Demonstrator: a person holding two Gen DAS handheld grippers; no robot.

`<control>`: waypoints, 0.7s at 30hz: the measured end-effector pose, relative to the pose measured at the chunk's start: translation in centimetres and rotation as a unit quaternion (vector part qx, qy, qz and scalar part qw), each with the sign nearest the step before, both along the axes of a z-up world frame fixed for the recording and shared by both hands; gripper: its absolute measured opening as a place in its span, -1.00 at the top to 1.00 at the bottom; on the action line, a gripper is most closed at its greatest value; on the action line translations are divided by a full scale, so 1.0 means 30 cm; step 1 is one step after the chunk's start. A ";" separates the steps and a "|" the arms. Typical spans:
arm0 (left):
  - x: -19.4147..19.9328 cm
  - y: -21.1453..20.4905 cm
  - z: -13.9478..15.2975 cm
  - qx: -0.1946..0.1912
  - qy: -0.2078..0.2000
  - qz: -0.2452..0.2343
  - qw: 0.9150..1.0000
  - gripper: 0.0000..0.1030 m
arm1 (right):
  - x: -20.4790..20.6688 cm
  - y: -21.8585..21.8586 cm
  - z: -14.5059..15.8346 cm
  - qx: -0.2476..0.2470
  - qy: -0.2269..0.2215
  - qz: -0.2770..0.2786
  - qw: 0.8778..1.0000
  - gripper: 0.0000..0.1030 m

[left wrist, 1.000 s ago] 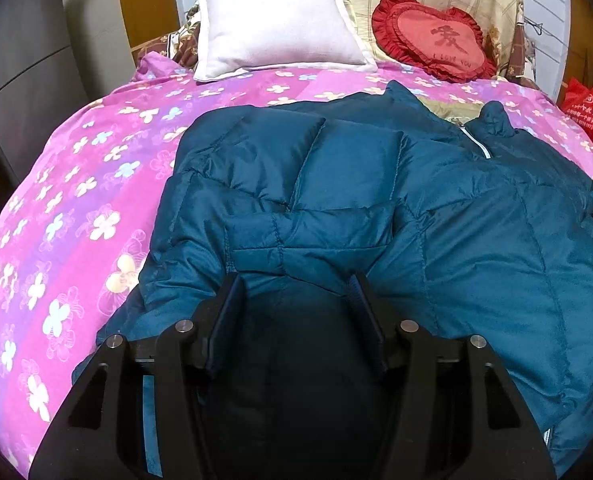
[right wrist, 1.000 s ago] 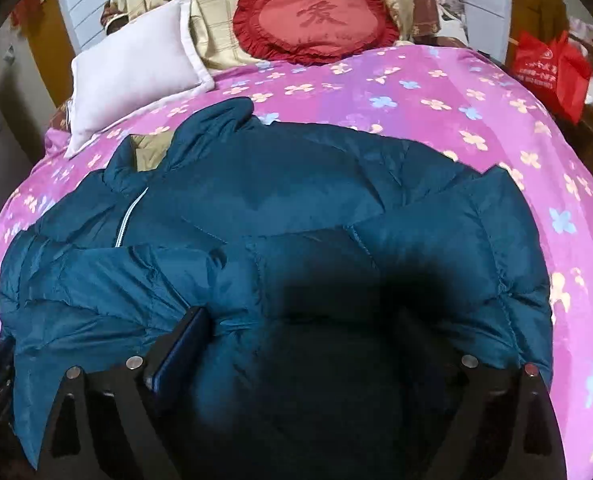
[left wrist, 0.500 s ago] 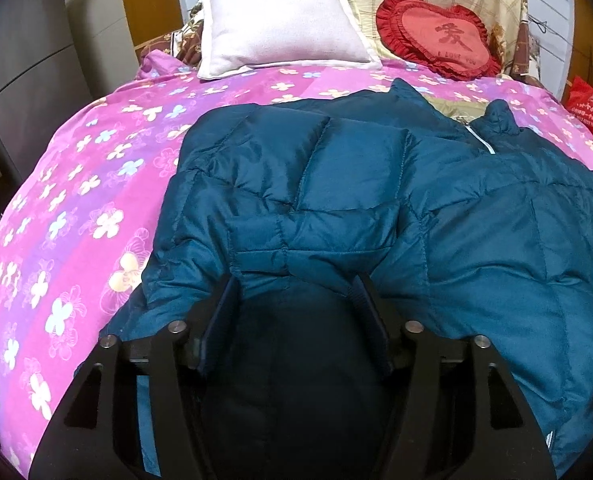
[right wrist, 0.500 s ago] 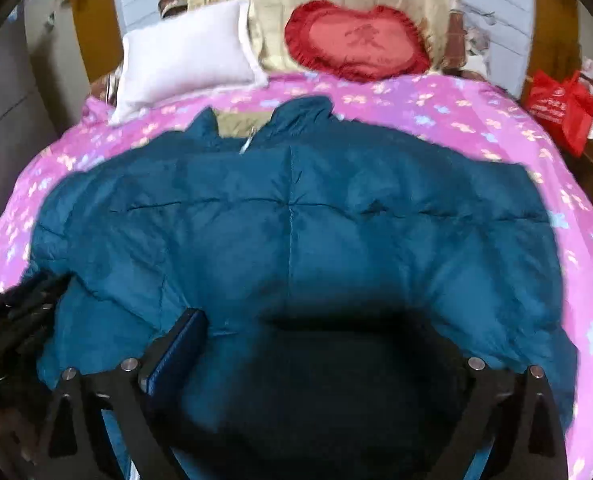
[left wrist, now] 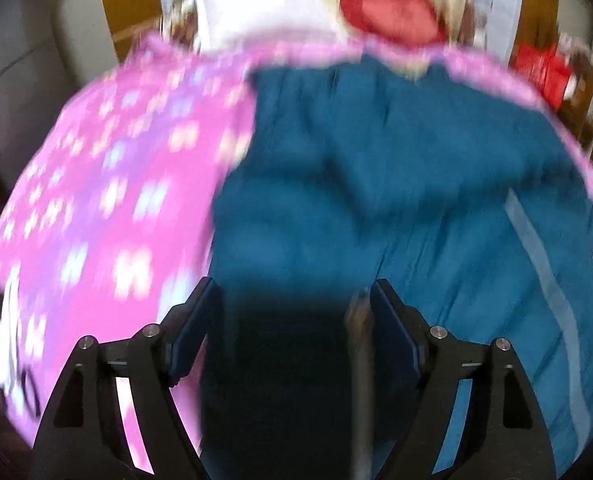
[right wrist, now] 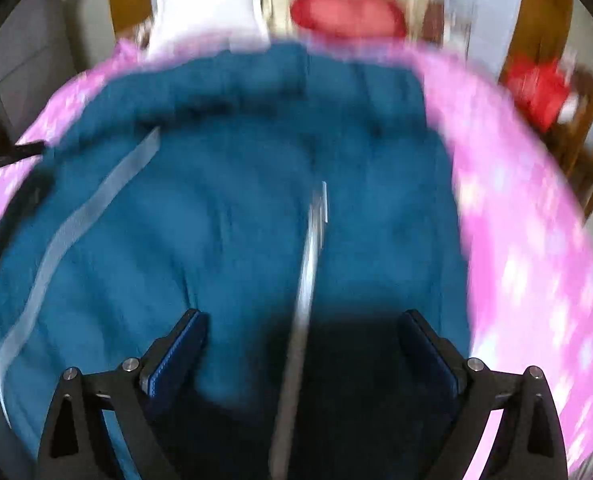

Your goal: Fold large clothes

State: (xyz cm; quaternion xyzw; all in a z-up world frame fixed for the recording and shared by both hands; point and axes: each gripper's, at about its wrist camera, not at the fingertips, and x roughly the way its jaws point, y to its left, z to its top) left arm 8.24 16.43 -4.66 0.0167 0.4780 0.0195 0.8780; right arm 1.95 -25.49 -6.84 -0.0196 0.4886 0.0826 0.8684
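Over the pink bedspread [left wrist: 108, 184], both left tongs [left wrist: 294, 312] and right tongs [right wrist: 302, 340] gape wide around the teal jacket [right wrist: 232, 208].

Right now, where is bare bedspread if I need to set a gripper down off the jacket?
Left wrist view: the pink bedspread shows bare between the teal jacket and the bed's left edge. Right wrist view: a narrower bare strip runs down the jacket's right side. The head end is crowded by the white pillow and red cushion. Both views are motion-blurred.
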 end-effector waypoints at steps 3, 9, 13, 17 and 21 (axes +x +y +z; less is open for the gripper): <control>-0.092 0.060 -0.019 -0.016 0.012 0.007 1.000 -0.53 | -0.085 -0.079 0.047 0.028 -0.004 -0.021 0.999 -0.87; -0.287 0.181 0.009 -0.035 -0.006 0.027 0.999 -0.53 | -0.260 -0.240 0.092 0.081 -0.052 -0.068 0.993 -0.87; -0.386 0.201 -0.020 -0.043 -0.020 0.019 0.999 -0.54 | -0.310 -0.273 0.001 0.099 -0.011 -0.082 0.992 -0.90; -0.403 0.220 -0.048 -0.058 -0.031 0.036 0.997 -0.59 | -0.350 -0.260 0.011 0.101 -0.017 -0.049 0.994 -0.91; -0.460 0.219 -0.046 -0.069 -0.042 0.033 0.996 -0.59 | -0.384 -0.315 0.006 0.200 -0.014 -0.034 0.979 -0.91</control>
